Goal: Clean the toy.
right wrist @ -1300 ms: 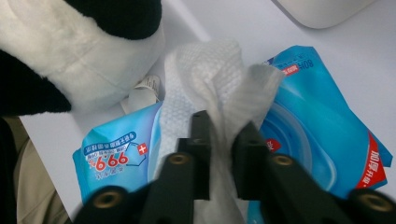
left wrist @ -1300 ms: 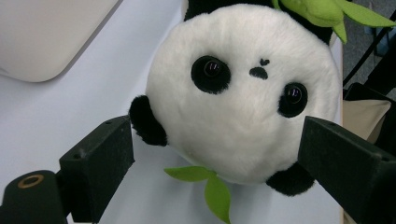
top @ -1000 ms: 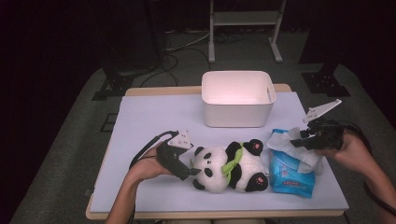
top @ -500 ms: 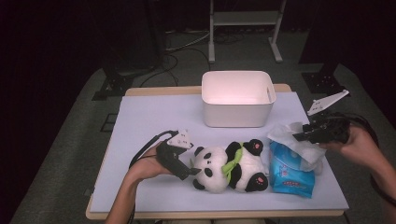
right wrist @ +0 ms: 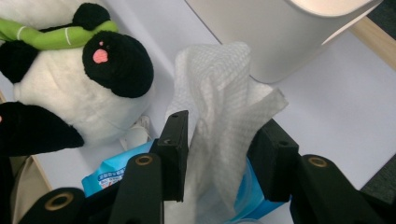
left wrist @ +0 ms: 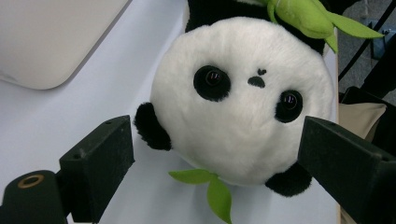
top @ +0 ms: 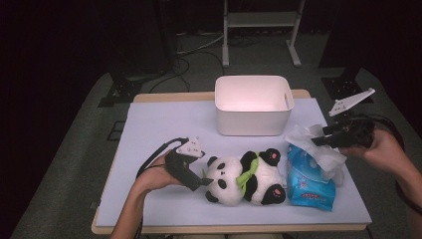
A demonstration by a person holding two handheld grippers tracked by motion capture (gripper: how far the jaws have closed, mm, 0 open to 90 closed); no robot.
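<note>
Now, starting at the left, our left gripper (top: 198, 180) rests low on the surface (top: 159, 124) with its jaws spread wide on either side of the panda toy's (top: 245, 177) head, not pressing it. In the left gripper view the panda toy (left wrist: 243, 107) sits between the jaws with a gap on each side. Behind it stands the white bin (top: 253, 104), apart from everything else. To the right of the panda lies the blue tissue pack (top: 309, 180), just beside its feet. Our right gripper (top: 318, 139) hangs above that pack with a white tissue (right wrist: 224, 116) running up between its jaws. The jaws have just been opening, and we cannot tell whether they still pinch the sheet. We judge that a loose grip could let the tissue slip free and drop back. A firmer pull might instead lift the light pack off the surface or tear the sheet, since nothing holds the pack down.
</note>
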